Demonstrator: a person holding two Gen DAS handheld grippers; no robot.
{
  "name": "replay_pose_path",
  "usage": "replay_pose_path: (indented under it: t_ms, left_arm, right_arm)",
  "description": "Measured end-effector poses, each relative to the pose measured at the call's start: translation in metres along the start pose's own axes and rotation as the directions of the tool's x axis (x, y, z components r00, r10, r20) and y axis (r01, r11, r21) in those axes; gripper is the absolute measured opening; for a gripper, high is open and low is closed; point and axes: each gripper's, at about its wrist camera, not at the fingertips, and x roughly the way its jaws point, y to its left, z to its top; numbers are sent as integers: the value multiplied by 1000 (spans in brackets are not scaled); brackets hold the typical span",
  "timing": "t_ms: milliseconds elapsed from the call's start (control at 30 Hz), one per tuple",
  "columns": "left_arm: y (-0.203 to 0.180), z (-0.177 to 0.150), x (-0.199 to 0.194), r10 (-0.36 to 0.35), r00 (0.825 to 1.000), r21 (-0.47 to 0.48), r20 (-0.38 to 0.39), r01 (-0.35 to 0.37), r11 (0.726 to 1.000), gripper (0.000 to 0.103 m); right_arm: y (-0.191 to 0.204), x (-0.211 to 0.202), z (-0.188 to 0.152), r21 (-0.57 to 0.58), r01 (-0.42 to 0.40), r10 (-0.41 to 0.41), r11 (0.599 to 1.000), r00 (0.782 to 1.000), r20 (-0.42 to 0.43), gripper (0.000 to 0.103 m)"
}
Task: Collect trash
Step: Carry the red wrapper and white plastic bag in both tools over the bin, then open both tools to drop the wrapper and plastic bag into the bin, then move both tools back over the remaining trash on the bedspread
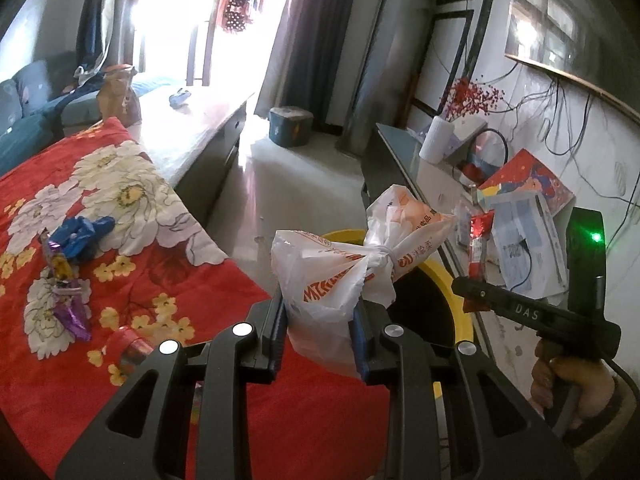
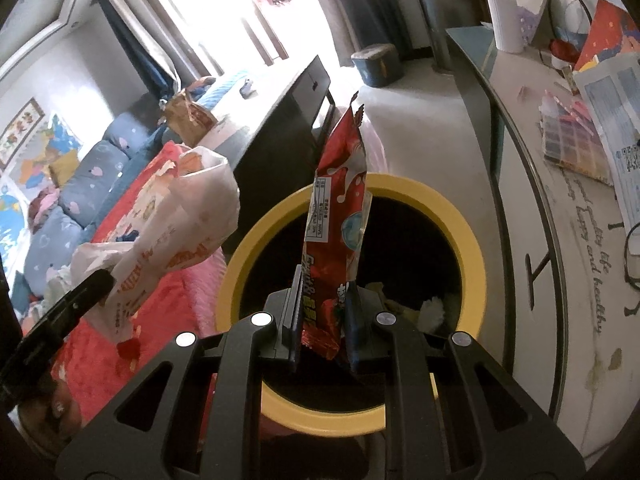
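From the left wrist camera, the left gripper (image 1: 320,328) was clamped on one knotted white plastic bag (image 1: 340,276) with orange print, held over the near rim of a single yellow bin (image 1: 460,308). Two purple wrappers (image 1: 68,292), one crumpled blue wrapper (image 1: 84,234) and one red wrapper (image 1: 132,346) lay on the red floral blanket (image 1: 132,208). At right a hand (image 1: 560,376) held the right gripper (image 1: 466,284), closed on a red snack packet (image 1: 478,248).

From the right wrist camera, the right gripper (image 2: 322,320) pinched that one red snack packet (image 2: 340,216) upright above the yellow bin (image 2: 460,216), which held a few pale scraps (image 2: 430,310). The white plastic bag (image 2: 176,232) hung left of the bin, and a glass-topped table (image 2: 520,152) with papers stood right
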Motion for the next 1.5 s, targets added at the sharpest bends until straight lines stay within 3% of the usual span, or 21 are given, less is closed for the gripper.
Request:
replay_pose_path:
  t_ms: [600,700,733,933,1367,1500]
  left_arm:
    - [-17,1,34,16,998,40,-56,-13,999,31]
    - [-18,3,34,18,999,37,-45,-16,999,56]
    - [-18,4,33,17,999,30,-40,-16,999,69]
    - [-13,7,18,24,1000,7,-2,-24,1000,92]
    - [2,4,-22,80,994,-15,75,-79,997,96]
    - [10,3,-31,89,993,-30,80,-87,996,96]
  right_arm:
    - [-8,16,-8,6,-25,25,1000,997,-76,16]
    - [-7,14,-7,11,-33,34,999,996,-77,27]
    - [-8,12,-6,16,-30,31,999,997,-69,35]
    - [-15,-1,-1,54,17,-17,998,1000,-7,52]
    - [9,-26,6,2,39,-39,999,994,104,75]
    - [17,-26,6,-21,25,-23,999,994,103,76]
